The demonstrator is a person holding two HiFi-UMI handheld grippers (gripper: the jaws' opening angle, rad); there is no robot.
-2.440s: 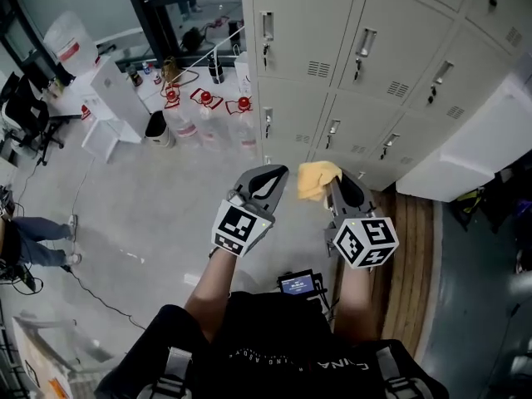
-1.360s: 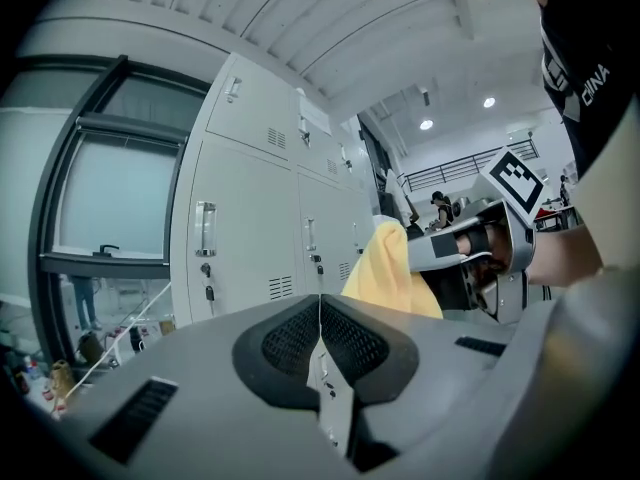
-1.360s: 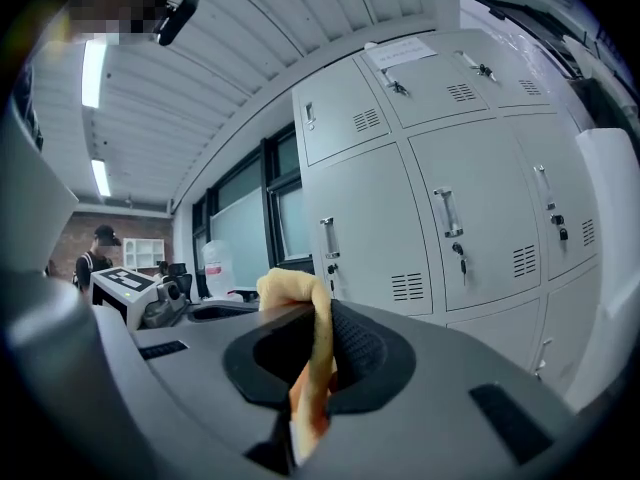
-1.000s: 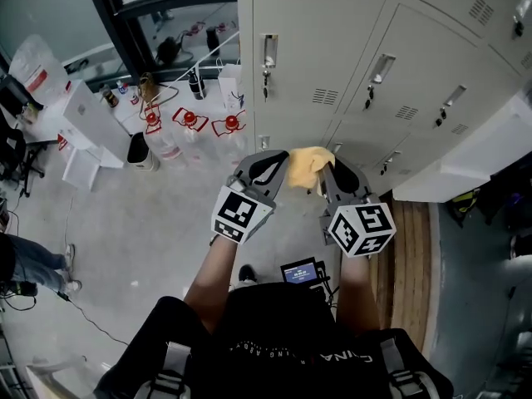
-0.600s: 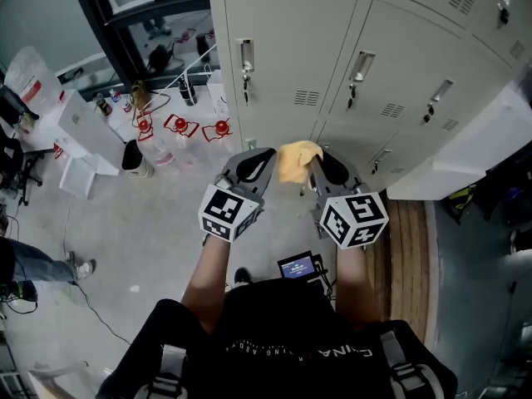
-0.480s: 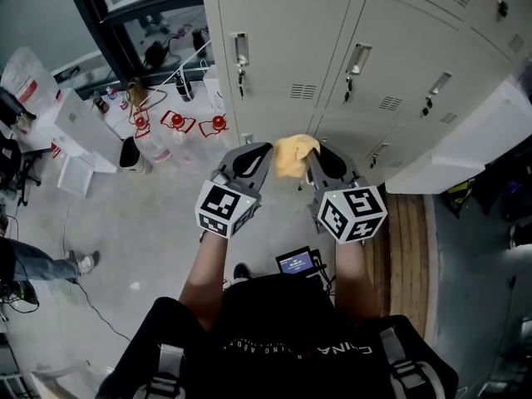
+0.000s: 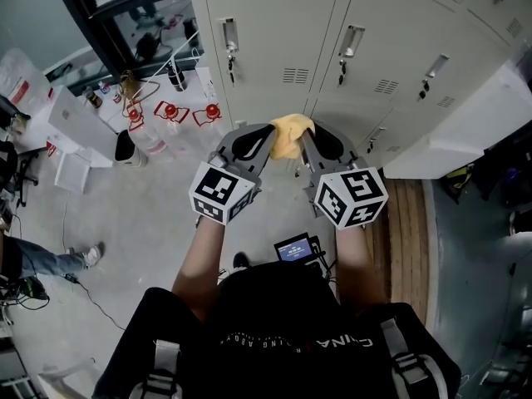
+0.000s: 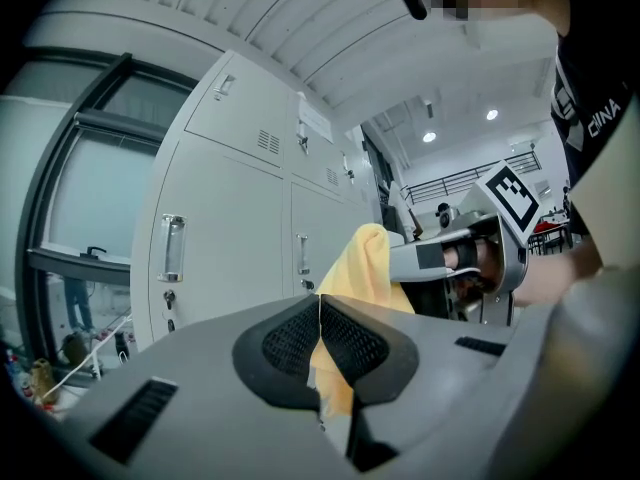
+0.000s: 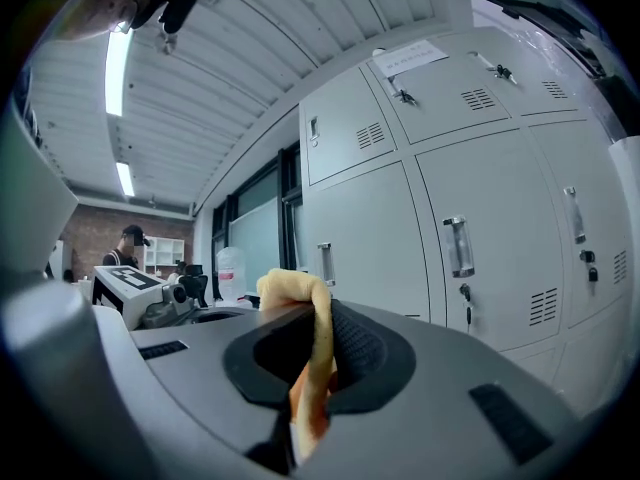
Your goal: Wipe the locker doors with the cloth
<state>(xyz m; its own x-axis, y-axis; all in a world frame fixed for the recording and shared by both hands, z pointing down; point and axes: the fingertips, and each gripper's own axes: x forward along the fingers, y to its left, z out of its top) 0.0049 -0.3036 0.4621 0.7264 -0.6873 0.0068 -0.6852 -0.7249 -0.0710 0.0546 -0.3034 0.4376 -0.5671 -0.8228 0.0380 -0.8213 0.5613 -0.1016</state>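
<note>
Now, lockers: a bank of pale grey locker doors [image 7: 274,23] fills the top of my head view. Each door has a metal handle, a keyhole and small vents, and the bank stands close in front of me.
Floor: a grey concrete floor [image 7: 125,214] spreads to the left, with clear water jugs [image 7: 170,110] capped in red near the end of the lockers.
Left claw: the left claw [image 7: 268,133] is held up before the lockers, clenched on one side of the cloth [image 7: 289,131]. Its own view shows yellow fabric pinched between the ribbed pads [image 8: 285,343].
Right claw: the right claw [image 7: 304,136], just beside the left, is likewise clamped on the cloth, with a fold bulging over its pads [image 9: 365,353].
Cloth: small and yellow, it is bunched between the two claws, in the air in front of the lower doors. I cannot see it touching any door.
Progress: I judge the wiping not yet begun. I can make out no contact and no damp streak on any door, and the cloth is gathered up, not spread flat.
Left to do: I need to bring the cloth onto a door, press it flat and wipe each door in turn. The whole job seems ahead of me.
</note>
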